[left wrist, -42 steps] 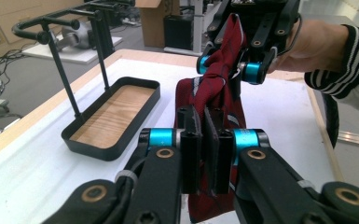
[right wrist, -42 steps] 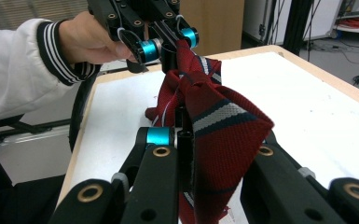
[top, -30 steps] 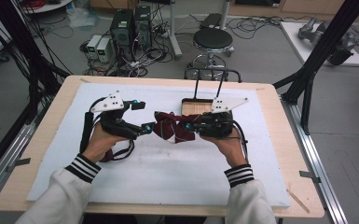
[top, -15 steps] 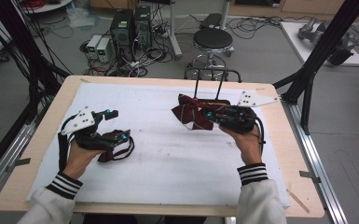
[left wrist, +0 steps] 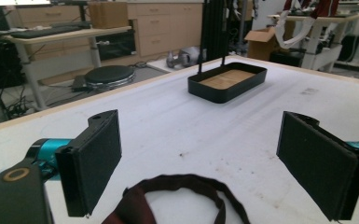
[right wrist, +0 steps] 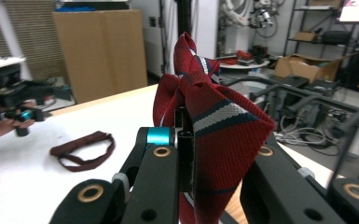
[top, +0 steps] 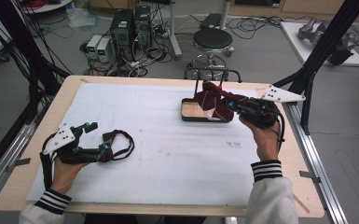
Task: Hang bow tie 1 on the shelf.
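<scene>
Both hands are apart now vs. 1 s ago, when the two grippers were meeting mid-table over the red bow tie. Left gripper (top: 100,149) is sitting at the near-left of the table, by the edge closest to the person; right gripper (top: 231,105) is sitting at the far-right, above the tray (top: 186,115).

Right gripper's jaws are clamping the bow tie (top: 214,99): in the right gripper view the striped red cloth (right wrist: 205,121) is bunching up between the closed jaws and sticking up past them. From the high view the tie is hanging over the tray's right part; can't tell whether it's touching the tray.

Left gripper's jaws are standing wide, nothing between the pads (left wrist: 95,161). Dark red strap (top: 119,142) is lying looped on the white mat (top: 168,154) right at the jaw tips; in the left gripper view the loop (left wrist: 186,196) is sitting just below and between the open jaws, not gripped. Strap is well apart from the tie now.

Tray is a black low-walled one w/ wood floor and upright wire handle, resting on the mat toward the far-right (left wrist: 226,84). Person's hands are wrapping each gripper body, striped cuffs at the bottom of the high view.
</scene>
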`<move>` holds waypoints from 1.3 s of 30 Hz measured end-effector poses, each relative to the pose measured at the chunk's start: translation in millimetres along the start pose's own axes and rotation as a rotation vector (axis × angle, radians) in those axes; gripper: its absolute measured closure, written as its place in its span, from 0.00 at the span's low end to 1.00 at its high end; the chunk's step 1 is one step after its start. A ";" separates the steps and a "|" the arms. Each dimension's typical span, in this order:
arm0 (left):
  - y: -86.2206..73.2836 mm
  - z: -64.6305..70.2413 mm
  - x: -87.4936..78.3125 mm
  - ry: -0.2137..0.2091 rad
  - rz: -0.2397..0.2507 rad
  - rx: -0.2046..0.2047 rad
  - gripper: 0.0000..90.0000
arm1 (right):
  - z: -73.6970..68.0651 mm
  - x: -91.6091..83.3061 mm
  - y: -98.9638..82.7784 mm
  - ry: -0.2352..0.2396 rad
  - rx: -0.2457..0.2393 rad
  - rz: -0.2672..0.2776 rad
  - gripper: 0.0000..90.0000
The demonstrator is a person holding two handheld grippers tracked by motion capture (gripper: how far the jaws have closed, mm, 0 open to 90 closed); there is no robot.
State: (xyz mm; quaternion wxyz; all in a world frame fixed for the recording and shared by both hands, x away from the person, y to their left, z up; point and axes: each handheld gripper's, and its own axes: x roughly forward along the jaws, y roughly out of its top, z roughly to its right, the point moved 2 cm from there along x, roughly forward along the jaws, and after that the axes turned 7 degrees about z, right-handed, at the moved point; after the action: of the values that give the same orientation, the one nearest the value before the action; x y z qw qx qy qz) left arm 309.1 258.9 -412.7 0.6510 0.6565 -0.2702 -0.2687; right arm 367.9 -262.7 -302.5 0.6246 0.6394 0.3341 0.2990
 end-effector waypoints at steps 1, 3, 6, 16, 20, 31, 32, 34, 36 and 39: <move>0.0 0.0 0.0 0.000 0.000 0.000 0.16 | 1.7 -1.1 0.4 -0.008 -0.002 0.003 0.92; -5.9 -1.8 -5.6 0.017 0.010 -0.011 0.16 | 6.2 -4.2 1.4 -0.029 0.000 0.009 0.92; -14.8 -4.9 -13.9 0.032 0.031 -0.018 0.16 | 11.1 -6.9 2.7 -0.053 0.004 0.015 0.92; -23.7 -7.7 -19.2 0.031 0.053 -0.027 0.16 | 29.7 -12.9 8.0 -0.151 -0.006 0.019 0.92; -27.6 -7.3 -20.1 0.033 0.070 -0.021 0.16 | 37.4 -15.3 9.2 -0.199 -0.006 0.024 0.92; -30.9 -7.8 -20.4 0.026 0.076 -0.014 0.16 | 58.2 -11.1 19.4 -0.272 -0.014 0.024 0.91; -30.9 -7.9 -20.8 0.027 0.075 -0.011 0.16 | 59.7 -9.9 19.9 -0.279 -0.015 0.020 0.91; -30.4 -7.9 -21.6 0.027 0.080 -0.014 0.16 | 62.8 -7.7 20.7 -0.293 -0.016 0.021 0.91; -29.8 -8.1 -22.3 0.028 0.086 -0.014 0.16 | 66.0 -7.1 20.6 -0.307 -0.018 0.025 0.91; -29.8 -8.3 -22.4 0.029 0.086 -0.015 0.16 | 71.0 -6.9 18.6 -0.336 -0.013 0.032 0.91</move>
State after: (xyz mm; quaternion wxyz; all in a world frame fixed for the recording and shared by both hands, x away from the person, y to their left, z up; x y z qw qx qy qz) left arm 299.1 280.8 -442.4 0.6707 0.6431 -0.2869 -0.2329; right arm 421.6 -310.7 -286.6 0.6711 0.6815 0.2126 0.2000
